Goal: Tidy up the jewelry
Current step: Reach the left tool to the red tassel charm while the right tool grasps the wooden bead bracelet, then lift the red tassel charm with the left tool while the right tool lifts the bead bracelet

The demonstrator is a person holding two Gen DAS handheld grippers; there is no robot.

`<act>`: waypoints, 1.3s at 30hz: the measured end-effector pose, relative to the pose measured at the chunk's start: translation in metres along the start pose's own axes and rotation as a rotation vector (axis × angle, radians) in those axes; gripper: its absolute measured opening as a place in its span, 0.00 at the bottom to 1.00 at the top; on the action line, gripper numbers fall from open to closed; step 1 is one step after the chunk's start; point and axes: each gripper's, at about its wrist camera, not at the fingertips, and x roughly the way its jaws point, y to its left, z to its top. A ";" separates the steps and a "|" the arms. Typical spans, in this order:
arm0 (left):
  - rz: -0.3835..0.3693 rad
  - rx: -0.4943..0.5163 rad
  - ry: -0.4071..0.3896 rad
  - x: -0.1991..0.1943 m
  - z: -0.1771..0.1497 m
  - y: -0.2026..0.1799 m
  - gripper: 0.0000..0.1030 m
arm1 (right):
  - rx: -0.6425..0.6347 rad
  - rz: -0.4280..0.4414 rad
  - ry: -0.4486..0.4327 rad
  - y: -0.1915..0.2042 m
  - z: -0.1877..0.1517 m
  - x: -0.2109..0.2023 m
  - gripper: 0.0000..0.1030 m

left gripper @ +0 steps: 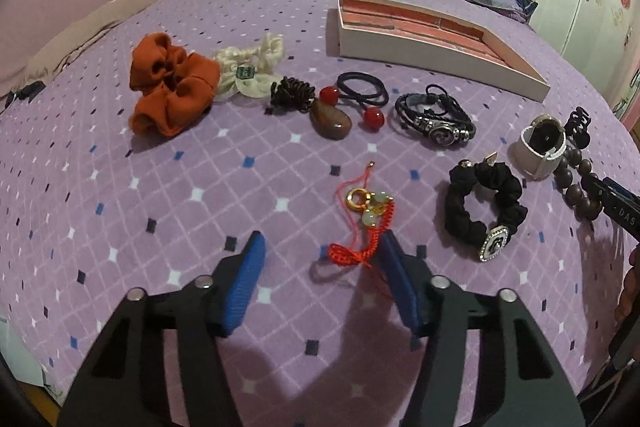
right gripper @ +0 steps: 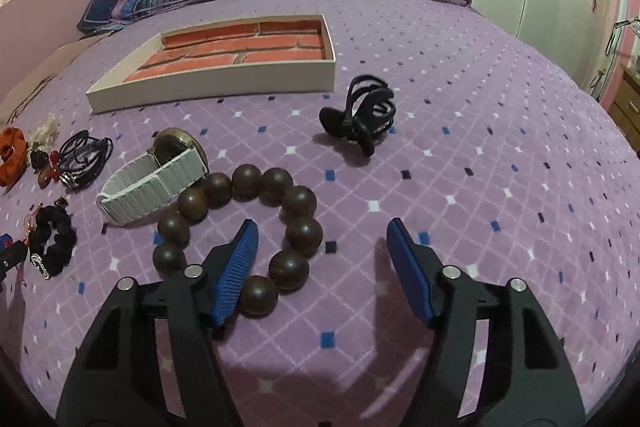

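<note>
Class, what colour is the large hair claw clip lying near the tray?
Black hair claw clip; clearest in the right wrist view.

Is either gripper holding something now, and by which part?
Nothing is held. The left gripper stands open by the red cord charm; the right gripper straddles the wooden bead bracelet.

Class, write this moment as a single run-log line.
left gripper: open, over red cord charm | right gripper: open, straddling wooden bead bracelet | tray: empty

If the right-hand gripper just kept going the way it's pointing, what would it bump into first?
Probably the wooden bead bracelet: the right gripper points down over its near side, one finger inside the loop. Depth is unclear, so it could meet the purple bedspread instead.
</note>
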 end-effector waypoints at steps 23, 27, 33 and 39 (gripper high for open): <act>-0.009 -0.001 -0.007 0.003 0.012 0.001 0.20 | 0.035 0.046 -0.028 0.002 0.008 0.006 0.21; -0.009 -0.012 -0.022 -0.002 0.012 0.003 0.17 | 0.051 0.061 -0.043 -0.001 0.007 -0.002 0.20; -0.019 -0.036 -0.031 -0.015 0.018 0.008 0.13 | 0.035 0.050 -0.073 0.000 0.003 -0.017 0.20; -0.037 -0.030 -0.079 -0.036 0.035 0.008 0.13 | -0.065 0.004 -0.123 0.016 0.013 -0.034 0.19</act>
